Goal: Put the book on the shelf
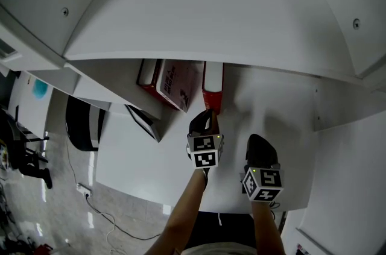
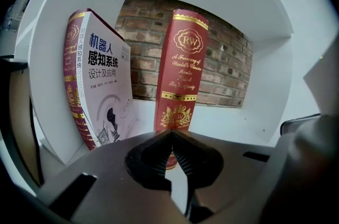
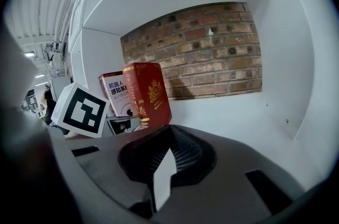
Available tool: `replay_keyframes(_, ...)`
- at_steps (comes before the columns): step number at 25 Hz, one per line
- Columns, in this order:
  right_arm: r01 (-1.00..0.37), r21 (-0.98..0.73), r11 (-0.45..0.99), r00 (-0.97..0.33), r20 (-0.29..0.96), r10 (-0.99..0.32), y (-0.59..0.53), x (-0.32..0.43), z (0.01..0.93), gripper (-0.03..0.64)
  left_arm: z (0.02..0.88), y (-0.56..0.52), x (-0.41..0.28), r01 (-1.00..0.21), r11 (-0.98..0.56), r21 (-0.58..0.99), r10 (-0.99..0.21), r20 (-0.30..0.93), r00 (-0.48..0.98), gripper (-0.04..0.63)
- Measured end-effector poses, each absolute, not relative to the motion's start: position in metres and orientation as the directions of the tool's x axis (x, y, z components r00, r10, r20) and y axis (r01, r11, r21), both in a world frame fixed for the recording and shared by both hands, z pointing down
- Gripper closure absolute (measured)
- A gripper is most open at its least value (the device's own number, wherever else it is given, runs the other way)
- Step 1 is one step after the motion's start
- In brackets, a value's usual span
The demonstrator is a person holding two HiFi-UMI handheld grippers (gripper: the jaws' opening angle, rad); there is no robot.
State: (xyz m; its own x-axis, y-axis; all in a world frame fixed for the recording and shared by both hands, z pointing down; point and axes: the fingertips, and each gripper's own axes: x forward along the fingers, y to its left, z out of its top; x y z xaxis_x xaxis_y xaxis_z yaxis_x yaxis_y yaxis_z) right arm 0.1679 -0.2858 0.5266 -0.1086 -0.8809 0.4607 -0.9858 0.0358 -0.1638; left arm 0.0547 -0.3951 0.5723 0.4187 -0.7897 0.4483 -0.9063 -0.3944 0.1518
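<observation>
Closest to the lens in the left gripper view, the left gripper (image 2: pixel 171 134) has its jaws pressed fully together with nothing between them. The tips sit at 6 o'clock from the red book (image 2: pixel 181 80), right at the foot of its spine. Whether they touch the spine cannot be told. The head view agrees: the left gripper (image 1: pixel 209 116) has its nose at the book's near end.

The right gripper (image 3: pixel 168 133) is likewise closed and empty. In the head view the right gripper (image 1: pixel 258 142) hangs back at about 4 o'clock from the red book (image 1: pixel 213 88), clear of it.

Beyond the jaws, the red book (image 3: pixel 148 93) stands on the floor of the shelf (image 2: pixel 238 122), free of both grippers. It is near the middle of the bay, in front of the brick back wall (image 2: pixel 143 21).

At its 9 o'clock a white book (image 2: pixel 106 85) leans away against the side wall, with a gap between the two.

The placing itself looks done. What seems to remain is at most a nudge deeper or toward the leaning books, then drawing the grippers away.

The book's long axis runs up and down, 6 to 12 o'clock, with a slight lean toward 1 o'clock in the left gripper view that may be lens curve. Its gold-lettered spine faces outward toward the person, crest uppermost.
</observation>
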Motion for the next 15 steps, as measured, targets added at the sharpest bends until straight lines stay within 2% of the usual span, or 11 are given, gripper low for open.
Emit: replay_keyframes(15, -0.986, -0.161, 0.032, -0.103, 0.456, -0.884, -0.2862, 0.174, 0.5233, 0.601, 0.5674, -0.3995, 0.0556, -0.912, -0.38, 0.152, -0.802, 0.438, 0.407, 0.58)
